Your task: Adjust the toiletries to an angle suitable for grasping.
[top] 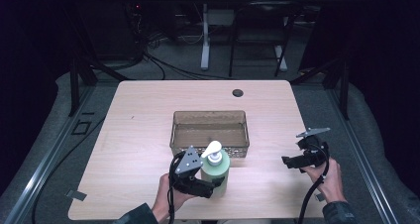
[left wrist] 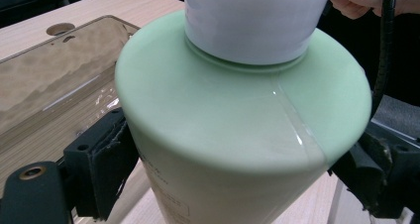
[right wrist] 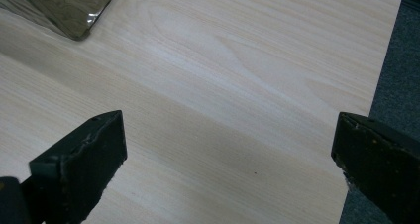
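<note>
A pale green pump bottle (top: 216,171) with a white pump head stands upright on the wooden table (top: 148,115), just in front of a clear brown plastic bin (top: 209,132). My left gripper (top: 214,183) is shut on the bottle's body; in the left gripper view the green bottle (left wrist: 237,120) sits pressed between both black pads (left wrist: 106,159). My right gripper (top: 289,161) is held near the table's right edge, open, with bare wood between its jaws in the right gripper view, (right wrist: 228,164) being the midpoint.
The bin looks empty and lies at the table's centre. A dark round hole (top: 237,92) sits near the far edge. Grey floor, cables and desk legs (top: 205,45) lie beyond the table. A bin corner (right wrist: 59,6) shows upper left in the right gripper view.
</note>
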`<state>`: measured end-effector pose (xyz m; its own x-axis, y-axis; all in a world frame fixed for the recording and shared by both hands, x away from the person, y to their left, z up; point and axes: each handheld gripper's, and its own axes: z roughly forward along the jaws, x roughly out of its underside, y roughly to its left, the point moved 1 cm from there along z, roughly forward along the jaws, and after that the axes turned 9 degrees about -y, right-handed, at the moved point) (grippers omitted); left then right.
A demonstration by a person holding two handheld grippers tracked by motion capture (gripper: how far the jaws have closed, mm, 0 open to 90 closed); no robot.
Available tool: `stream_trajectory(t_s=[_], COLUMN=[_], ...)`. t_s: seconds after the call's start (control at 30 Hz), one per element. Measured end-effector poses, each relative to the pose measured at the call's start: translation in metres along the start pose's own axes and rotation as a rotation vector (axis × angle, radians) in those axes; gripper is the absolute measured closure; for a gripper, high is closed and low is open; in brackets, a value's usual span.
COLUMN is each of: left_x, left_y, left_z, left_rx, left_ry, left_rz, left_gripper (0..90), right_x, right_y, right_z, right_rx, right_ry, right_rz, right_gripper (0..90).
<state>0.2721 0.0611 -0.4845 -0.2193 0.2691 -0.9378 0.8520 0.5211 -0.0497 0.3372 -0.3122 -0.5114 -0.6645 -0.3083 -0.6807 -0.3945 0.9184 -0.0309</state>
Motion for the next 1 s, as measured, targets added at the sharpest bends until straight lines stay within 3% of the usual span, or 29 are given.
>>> stream_trajectory(t_s=[0.17, 0.57, 1.0], left_x=[-0.001, -0.006, -0.013], left_y=[0.006, 0.022, 0.041], left_z=[0.001, 0.009, 0.038], left_rx=[0.019, 0.075, 0.166], left_ry=[0.012, 0.027, -0.008], left_rz=[0.033, 0.066, 0.105], left_gripper=[12.0, 12.1, 12.3], right_x=[-0.001, 0.0, 0.0], right_y=[0.001, 0.002, 0.003], right_z=[0.0, 0.002, 0.003], right_rx=[0.001, 0.001, 0.005], right_ry=[0.001, 0.009, 0.025], right_rz=[-0.01, -0.016, -0.027], right_gripper=[0.2, 0.1, 0.1])
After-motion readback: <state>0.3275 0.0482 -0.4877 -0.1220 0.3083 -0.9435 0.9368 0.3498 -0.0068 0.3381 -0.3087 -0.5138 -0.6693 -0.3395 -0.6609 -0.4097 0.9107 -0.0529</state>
